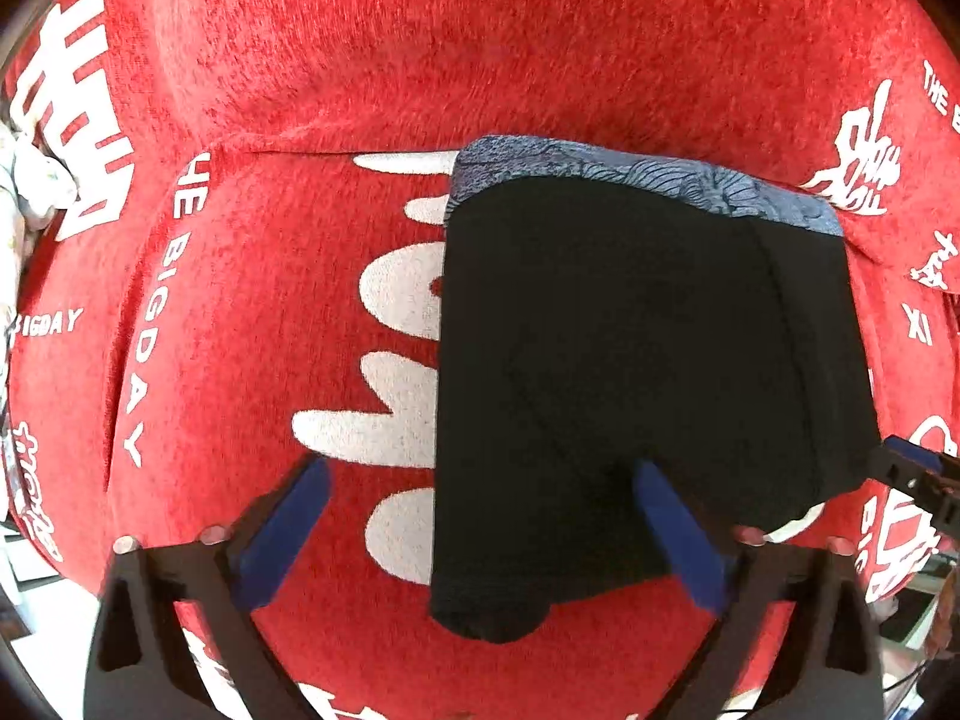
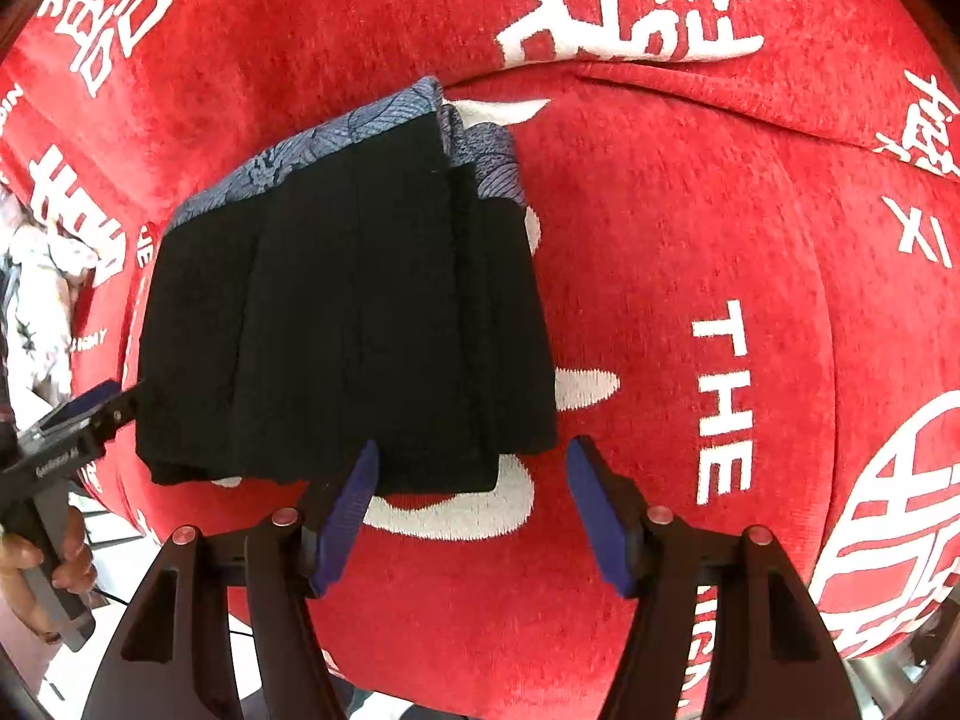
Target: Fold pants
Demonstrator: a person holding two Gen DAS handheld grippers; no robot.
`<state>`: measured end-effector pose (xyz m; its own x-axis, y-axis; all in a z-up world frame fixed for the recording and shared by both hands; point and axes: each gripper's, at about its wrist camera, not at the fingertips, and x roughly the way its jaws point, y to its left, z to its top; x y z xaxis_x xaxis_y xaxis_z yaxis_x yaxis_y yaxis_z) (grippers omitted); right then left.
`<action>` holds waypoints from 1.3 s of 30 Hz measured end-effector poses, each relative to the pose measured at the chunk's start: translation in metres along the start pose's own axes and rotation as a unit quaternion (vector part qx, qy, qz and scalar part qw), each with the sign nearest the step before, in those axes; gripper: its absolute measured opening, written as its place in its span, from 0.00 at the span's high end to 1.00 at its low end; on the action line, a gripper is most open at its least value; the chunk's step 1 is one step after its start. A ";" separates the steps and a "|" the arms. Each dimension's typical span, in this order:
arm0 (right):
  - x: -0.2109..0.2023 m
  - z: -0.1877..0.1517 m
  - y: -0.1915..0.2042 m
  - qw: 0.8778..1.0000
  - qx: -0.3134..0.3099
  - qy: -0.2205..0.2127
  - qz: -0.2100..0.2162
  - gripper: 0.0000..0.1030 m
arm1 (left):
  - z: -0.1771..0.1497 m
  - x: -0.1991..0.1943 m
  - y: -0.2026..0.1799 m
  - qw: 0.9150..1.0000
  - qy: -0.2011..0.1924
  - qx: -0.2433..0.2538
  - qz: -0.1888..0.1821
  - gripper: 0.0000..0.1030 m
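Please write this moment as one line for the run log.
pants: folded, lying on red cloth | left gripper: open, over near edge | right gripper: open, at near corner | holding: nothing

A red plush cover [image 1: 480, 60] fills both views, its pile fuzzy and slightly creased. White lettering is woven into it: "THE BIG DAY" [image 1: 159, 306] runs down the left part of the left wrist view, and "THE" [image 2: 723, 402] stands on end in the right wrist view. Large white Chinese characters [image 2: 624, 0] sit near the top of the right wrist view, and another [image 1: 75, 120] lies at the left edge of the left wrist view. A seam [image 2: 720, 96] crosses the cover behind the lettering. At the left edge a white patterned cloth [image 2: 42, 294] lies just beside the cover.
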<state>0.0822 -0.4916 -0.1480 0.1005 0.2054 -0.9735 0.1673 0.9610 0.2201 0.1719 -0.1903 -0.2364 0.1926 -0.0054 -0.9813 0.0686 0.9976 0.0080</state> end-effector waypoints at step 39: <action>0.048 0.052 -0.048 0.987 0.047 0.037 0.152 0.23 | 0.054 0.057 0.010 0.992 0.037 -0.015 -0.121 0.00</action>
<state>0.1305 -0.5373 -0.2023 0.0878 0.4976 -0.8630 0.2307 0.8326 0.5036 0.2360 -0.1841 -0.2821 0.1017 -0.2419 -0.9650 0.0738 0.9691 -0.2352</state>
